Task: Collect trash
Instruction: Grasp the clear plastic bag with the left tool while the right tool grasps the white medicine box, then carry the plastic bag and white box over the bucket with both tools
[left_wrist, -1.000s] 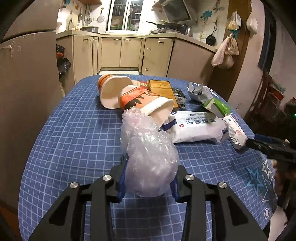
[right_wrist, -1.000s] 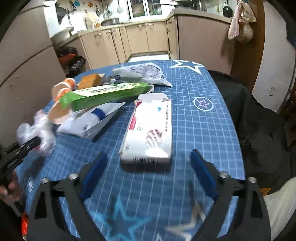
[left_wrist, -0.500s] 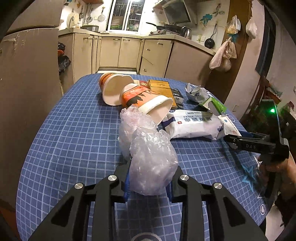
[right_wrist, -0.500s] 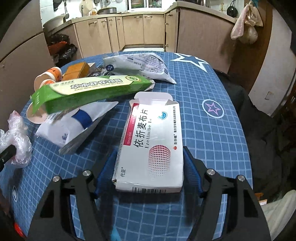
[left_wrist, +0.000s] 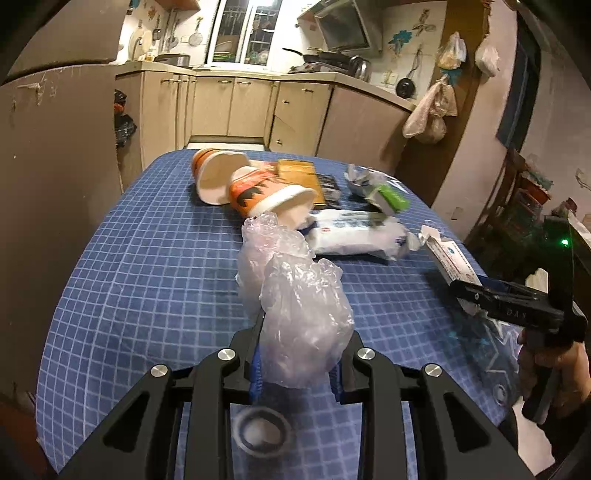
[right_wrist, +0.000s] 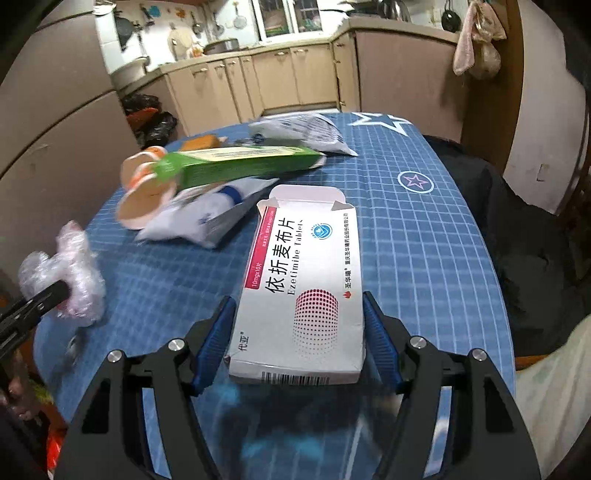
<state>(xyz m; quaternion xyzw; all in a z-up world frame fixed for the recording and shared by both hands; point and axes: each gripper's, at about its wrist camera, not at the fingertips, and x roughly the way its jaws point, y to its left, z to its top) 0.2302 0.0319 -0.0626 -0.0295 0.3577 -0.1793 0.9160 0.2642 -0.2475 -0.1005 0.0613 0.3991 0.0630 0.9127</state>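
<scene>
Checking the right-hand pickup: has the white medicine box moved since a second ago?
Yes. The white medicine box has left the spot beside the white pouch and come nearer, clamped in the right gripper, whose jaws have just closed.

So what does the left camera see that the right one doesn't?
Only the left wrist view shows the brown box fully, a small ring on the cloth, and a pan on the far counter. Only the right shows the medicine box's printed face and the star circle. Both show the plastic wrap in the left gripper, the cups, the green box and the white pack.
</scene>
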